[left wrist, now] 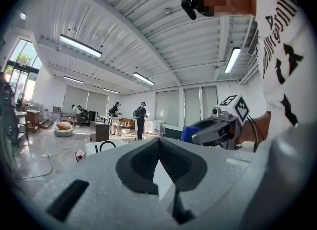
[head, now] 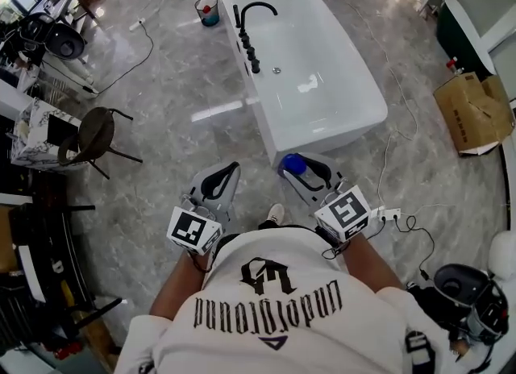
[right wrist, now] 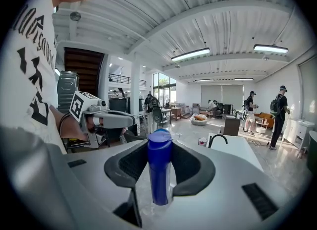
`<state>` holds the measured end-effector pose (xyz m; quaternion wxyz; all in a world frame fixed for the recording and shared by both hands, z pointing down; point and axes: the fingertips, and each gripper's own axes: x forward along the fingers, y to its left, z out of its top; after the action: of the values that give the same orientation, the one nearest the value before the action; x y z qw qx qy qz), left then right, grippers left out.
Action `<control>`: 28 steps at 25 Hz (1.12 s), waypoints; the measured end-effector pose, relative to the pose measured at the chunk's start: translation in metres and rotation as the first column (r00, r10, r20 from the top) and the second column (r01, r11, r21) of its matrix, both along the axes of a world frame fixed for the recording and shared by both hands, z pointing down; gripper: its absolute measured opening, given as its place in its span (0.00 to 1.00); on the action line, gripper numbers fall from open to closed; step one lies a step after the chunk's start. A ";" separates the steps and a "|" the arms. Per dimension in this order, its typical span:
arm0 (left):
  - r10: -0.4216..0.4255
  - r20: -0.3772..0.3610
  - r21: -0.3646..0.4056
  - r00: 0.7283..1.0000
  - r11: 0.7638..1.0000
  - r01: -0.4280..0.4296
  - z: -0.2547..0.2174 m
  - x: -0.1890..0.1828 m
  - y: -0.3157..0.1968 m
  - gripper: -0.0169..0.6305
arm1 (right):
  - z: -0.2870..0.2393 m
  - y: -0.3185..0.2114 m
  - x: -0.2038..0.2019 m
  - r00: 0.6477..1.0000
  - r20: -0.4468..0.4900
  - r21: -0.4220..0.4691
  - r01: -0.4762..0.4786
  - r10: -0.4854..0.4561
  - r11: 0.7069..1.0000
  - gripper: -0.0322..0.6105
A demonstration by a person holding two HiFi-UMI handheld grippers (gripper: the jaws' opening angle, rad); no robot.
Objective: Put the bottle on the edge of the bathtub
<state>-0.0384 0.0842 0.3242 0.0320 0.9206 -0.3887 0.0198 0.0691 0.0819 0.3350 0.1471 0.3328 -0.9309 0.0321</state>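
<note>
**While the bathtub [head: 322, 143] lies just ahead, the bottle [right wrist: 159, 174] is off its edge, in a clamp**

Since nothing sits between them, the left gripper [left wrist: 158, 140] has its dark ribbed pads drawn together at the tips. The right gripper [right wrist: 159, 144] squeezes the smooth blue cylindrical bottle upright, likely so that it can be stood down squarely. Nearby stands the glossy white tub with its rounded rim and a curved black faucet [head: 250, 30].

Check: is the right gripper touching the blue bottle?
Touching. Right gripper view: blue bottle stands upright between the pads of the right gripper, both pressed against its sides.
</note>
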 end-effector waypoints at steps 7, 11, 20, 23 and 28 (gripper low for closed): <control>0.007 0.003 -0.019 1.000 1.000 -0.007 0.004 0.023 -0.033 0.05 | -0.006 -0.034 0.026 1.000 -0.004 0.011 -0.008 0.008 1.000 0.28; 0.022 0.005 -0.017 1.000 1.000 -0.022 0.005 0.028 -0.049 0.05 | -0.002 -0.044 0.029 1.000 0.004 -0.008 -0.011 0.011 1.000 0.28; 0.074 0.010 -0.014 0.997 0.997 -0.074 0.008 0.037 -0.094 0.05 | 0.000 -0.080 0.033 0.999 -0.007 -0.024 -0.048 0.048 0.999 0.28; 0.087 0.006 -0.019 0.996 0.996 -0.087 0.010 0.036 -0.111 0.05 | 0.004 -0.097 0.029 0.999 -0.002 -0.028 -0.050 0.050 0.998 0.28; 0.112 0.011 -0.035 0.994 0.993 -0.111 0.014 0.034 -0.139 0.05 | 0.007 -0.124 0.025 0.997 0.000 -0.037 -0.074 0.074 0.997 0.28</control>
<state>-0.0049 -0.0552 0.3385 0.0439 0.9400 -0.3365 0.0340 0.0942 -0.0422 0.3425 0.1514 0.3643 -0.9173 0.0549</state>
